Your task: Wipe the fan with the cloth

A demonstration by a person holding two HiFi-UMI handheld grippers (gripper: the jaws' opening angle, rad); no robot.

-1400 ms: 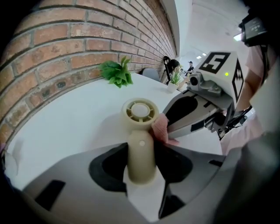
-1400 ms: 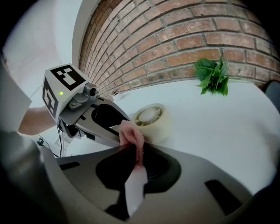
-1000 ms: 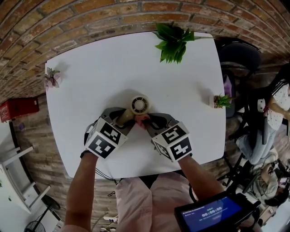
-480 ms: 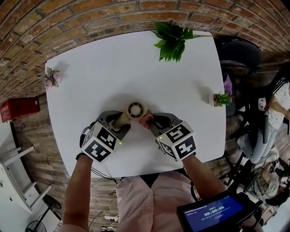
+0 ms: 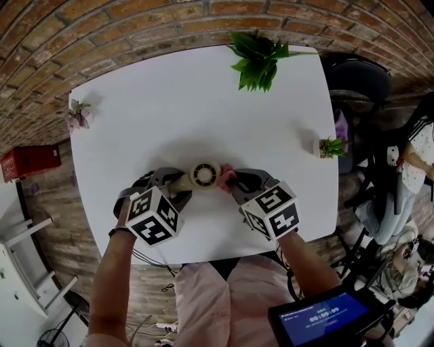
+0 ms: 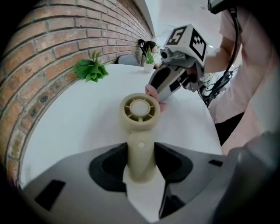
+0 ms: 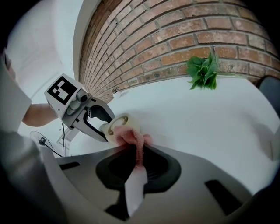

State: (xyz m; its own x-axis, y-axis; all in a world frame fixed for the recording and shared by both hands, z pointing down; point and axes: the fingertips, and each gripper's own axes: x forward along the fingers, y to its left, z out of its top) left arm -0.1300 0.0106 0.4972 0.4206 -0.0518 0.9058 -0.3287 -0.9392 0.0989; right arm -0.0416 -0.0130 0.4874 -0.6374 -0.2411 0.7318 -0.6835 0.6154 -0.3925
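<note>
Fan (image 5: 204, 175) first: where is it?

Over the near half of the white table (image 5: 169, 101), between the two grippers. It is a small cream handheld one, with its round head facing up in the head view and its handle running towards the person's left.

Who has it?

The left gripper (image 5: 178, 181). In the left gripper view both dark pads press on the handle, one on each side, just below the round grille (image 6: 140, 110). So those jaws are clamped on the fan.

Does it rest on the table?

I cannot tell from these views.

And the cloth?

The cloth (image 5: 224, 177) is pink and bunched up. The right gripper (image 5: 229, 183) has it. In the right gripper view the jaws are closed on a thin fold of it (image 7: 133, 140), and the rest spills out past the tips.

Does cloth meet fan?

Yes. The bunch lies against the rim of the fan's head, on the side away from the handle. The left gripper view shows pink pressed at the far right edge of the head (image 6: 153, 92).

Anything else on the table?

A leafy green plant (image 5: 259, 61) stands at the far edge by the brick wall (image 5: 135, 20). Two small potted plants stand at the sides, one at the left (image 5: 76, 116) and one at the right (image 5: 331, 149). All three are well apart from the fan.
</note>
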